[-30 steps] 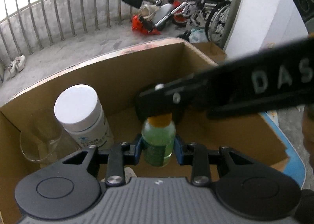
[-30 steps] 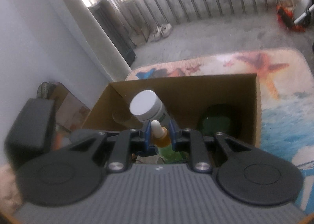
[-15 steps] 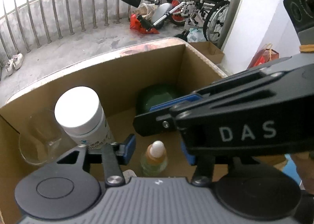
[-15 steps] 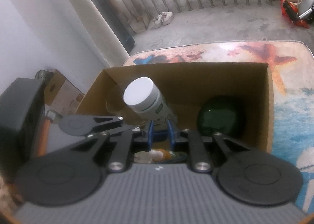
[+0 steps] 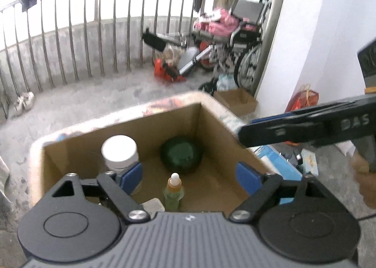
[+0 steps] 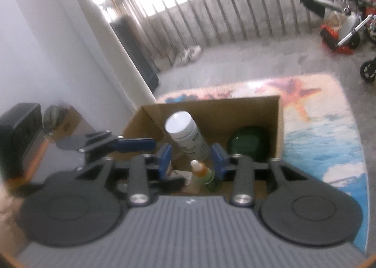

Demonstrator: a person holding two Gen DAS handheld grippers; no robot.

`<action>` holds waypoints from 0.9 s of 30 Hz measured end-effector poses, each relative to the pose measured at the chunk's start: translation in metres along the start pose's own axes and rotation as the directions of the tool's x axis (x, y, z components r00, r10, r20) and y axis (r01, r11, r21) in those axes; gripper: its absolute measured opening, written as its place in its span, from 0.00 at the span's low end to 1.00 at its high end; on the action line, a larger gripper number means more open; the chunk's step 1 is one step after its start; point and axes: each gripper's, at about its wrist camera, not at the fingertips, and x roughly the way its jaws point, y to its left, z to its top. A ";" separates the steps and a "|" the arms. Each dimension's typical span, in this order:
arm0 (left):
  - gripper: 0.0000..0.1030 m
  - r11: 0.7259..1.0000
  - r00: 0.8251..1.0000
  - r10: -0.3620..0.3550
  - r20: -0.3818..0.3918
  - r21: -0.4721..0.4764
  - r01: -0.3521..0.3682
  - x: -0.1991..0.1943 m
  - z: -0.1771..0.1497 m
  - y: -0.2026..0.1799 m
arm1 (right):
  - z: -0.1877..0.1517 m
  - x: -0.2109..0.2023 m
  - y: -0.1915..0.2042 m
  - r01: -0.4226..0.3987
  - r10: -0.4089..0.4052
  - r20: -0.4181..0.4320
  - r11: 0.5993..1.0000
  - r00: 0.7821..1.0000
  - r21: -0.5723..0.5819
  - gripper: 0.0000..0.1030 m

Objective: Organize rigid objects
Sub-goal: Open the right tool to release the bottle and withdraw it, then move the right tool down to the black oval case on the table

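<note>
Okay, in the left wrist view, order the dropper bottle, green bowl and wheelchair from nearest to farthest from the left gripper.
From the left gripper:
1. Dropper bottle, standing in the box just below the opening jaws.
2. Green bowl, in the box's far corner.
3. Wheelchair, beyond the box by the railing.

Cardboard box [image 5: 225, 131]: plain brown, centre of frame. Small bottle [image 5: 173, 194]: pale green body, orange collar, white tip. Jar [image 5: 119, 154]: white lid, white body, green-printed label. Bowl [image 5: 182, 155]: dark green, at box back. Left gripper [image 5: 189, 177]: black linkage, blue pads, grey ribbed body. Right gripper [image 6: 191, 157]: same colours. Counter [image 6: 324, 131], right of frame: printed sea scene, blue water, white foam, orange starfish on sandy beige.
</note>
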 end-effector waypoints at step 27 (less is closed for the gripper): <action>0.85 0.983 0.996 -0.061 -0.066 -0.178 0.048 -0.025 -0.170 -0.036 | -0.195 -0.031 0.001 -0.066 0.075 -0.013 0.933 0.997 0.353 0.66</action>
